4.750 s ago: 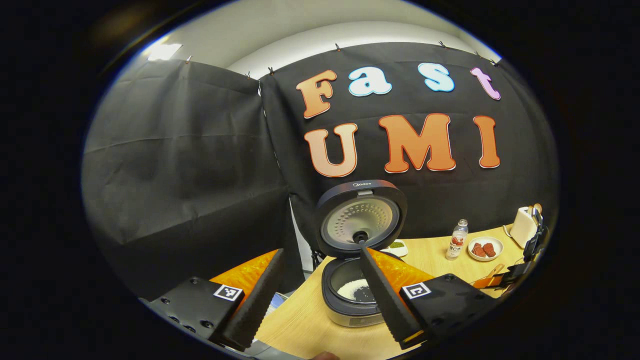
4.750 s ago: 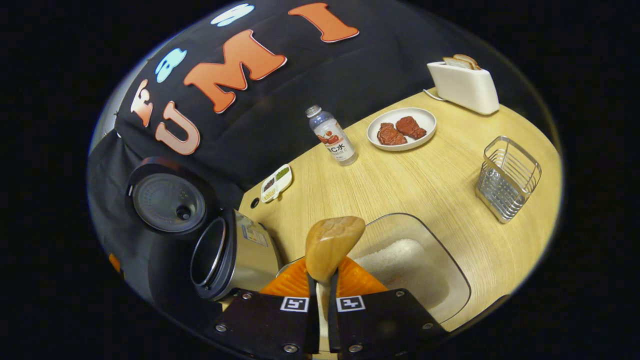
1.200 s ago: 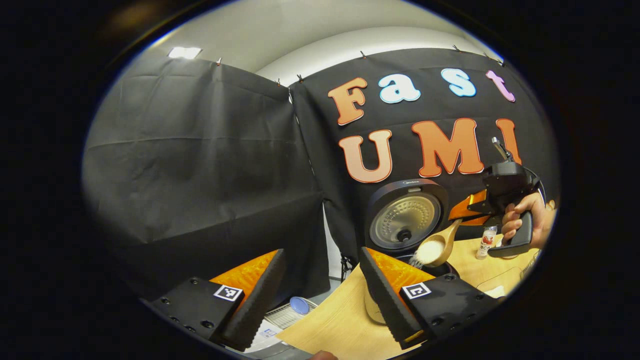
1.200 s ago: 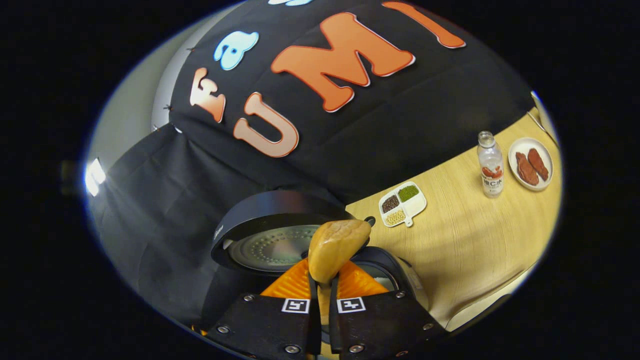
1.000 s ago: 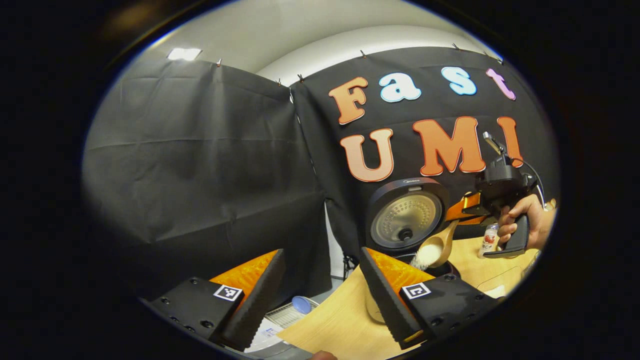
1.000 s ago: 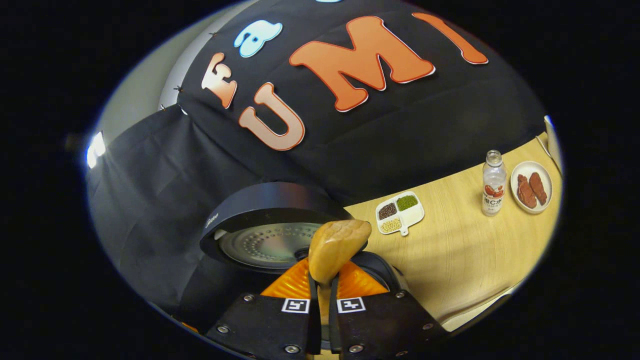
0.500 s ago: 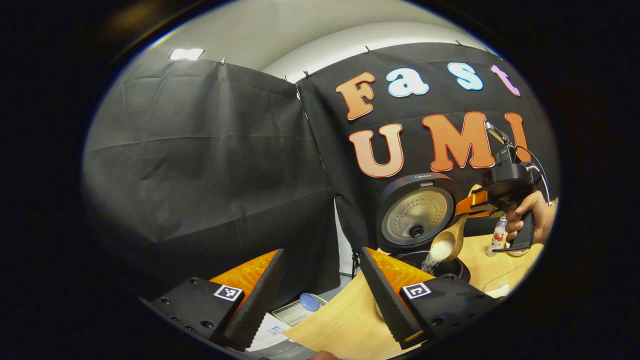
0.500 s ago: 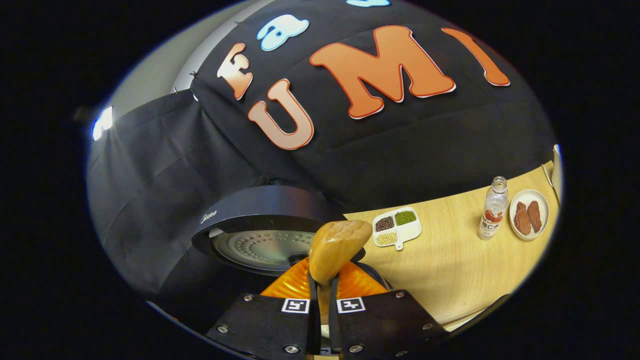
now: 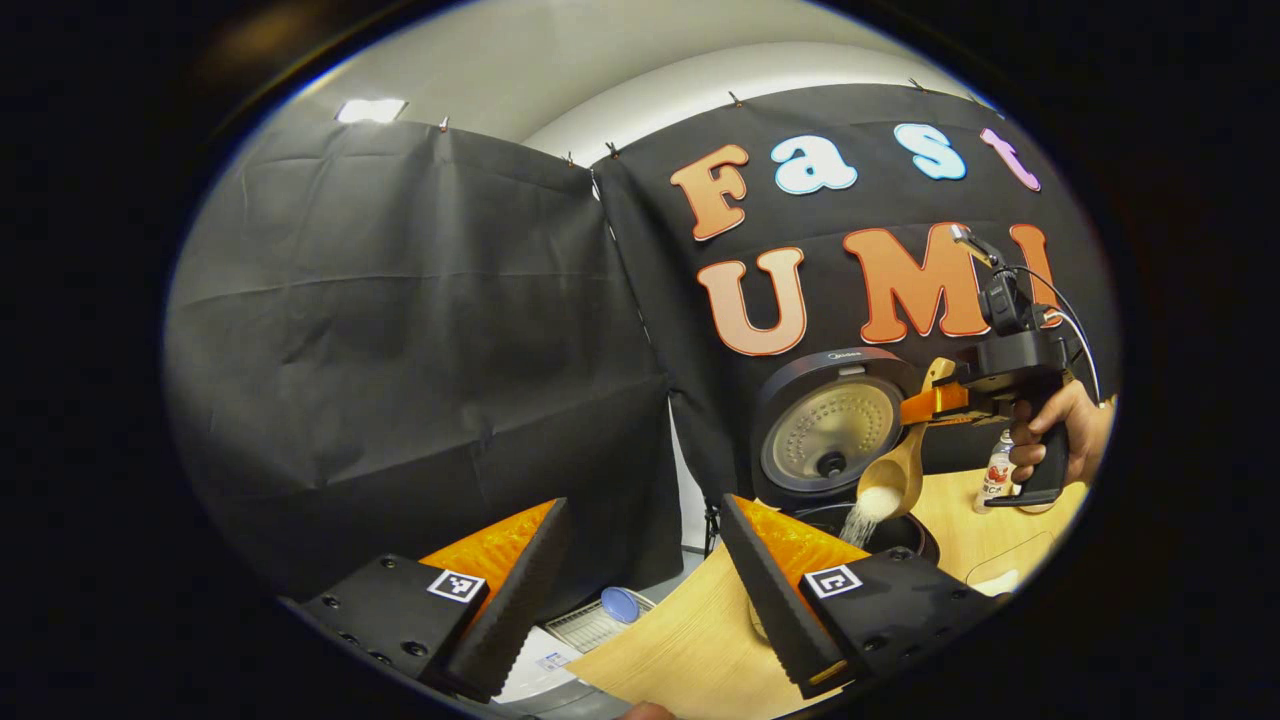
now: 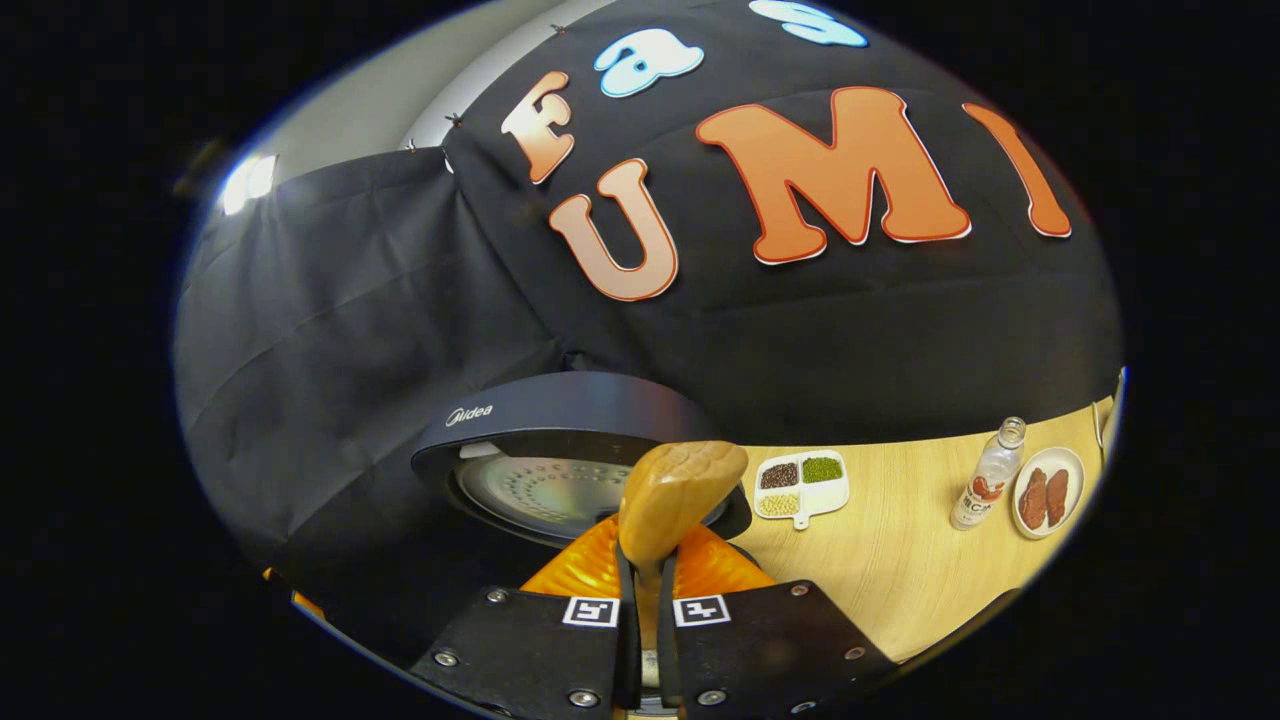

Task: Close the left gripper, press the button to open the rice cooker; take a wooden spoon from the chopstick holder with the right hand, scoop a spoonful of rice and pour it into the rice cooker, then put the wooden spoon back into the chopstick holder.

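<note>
The right tongs (image 10: pixel 640 600) grasp the wooden spoon (image 9: pixel 893 480), tilted over the open rice cooker (image 9: pixel 835 430) with rice (image 9: pixel 860 518) spilling in, while the left tongs (image 9: pixel 640 590) hang released.

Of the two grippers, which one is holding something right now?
The right gripper: it is shut on the wooden spoon, tipping rice into the rice cooker. The left gripper is open and holds nothing.

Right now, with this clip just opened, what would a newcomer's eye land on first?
In the left gripper view, the tilted wooden spoon spilling white rice into the open dark rice cooker at right. A hand holds the right hand-held gripper, shut on the spoon's handle. Nearer, the left hand-held gripper hangs open, holding nothing.
</note>
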A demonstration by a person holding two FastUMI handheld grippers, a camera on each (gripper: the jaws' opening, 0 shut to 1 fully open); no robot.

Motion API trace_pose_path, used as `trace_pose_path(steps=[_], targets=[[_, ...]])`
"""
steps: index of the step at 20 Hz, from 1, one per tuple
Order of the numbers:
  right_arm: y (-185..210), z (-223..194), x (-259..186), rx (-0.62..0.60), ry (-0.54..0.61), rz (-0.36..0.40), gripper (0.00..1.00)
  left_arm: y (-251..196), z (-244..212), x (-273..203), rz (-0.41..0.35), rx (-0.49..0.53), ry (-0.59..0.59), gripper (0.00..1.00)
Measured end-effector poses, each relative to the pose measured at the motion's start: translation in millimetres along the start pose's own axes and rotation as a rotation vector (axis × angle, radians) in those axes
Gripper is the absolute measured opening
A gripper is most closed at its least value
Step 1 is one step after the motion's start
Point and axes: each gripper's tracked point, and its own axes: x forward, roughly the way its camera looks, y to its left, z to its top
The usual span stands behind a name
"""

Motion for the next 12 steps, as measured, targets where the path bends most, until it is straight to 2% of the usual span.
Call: trace_pose_path(steps=[2,3,12], targets=[[5,1,0,-0.027,-0.002,0.006,0.06,4,-2,0,0.009,-0.005,0.008,1.0],[7,2,1,-0.047,-0.006,0.008,0.06,7,-3,0,0.013,-0.005,0.011,0.97],[32,6,1,-0.273,-0.047,0.044,0.06,17,-5,0,0.025,0.011,0.016,0.97]])
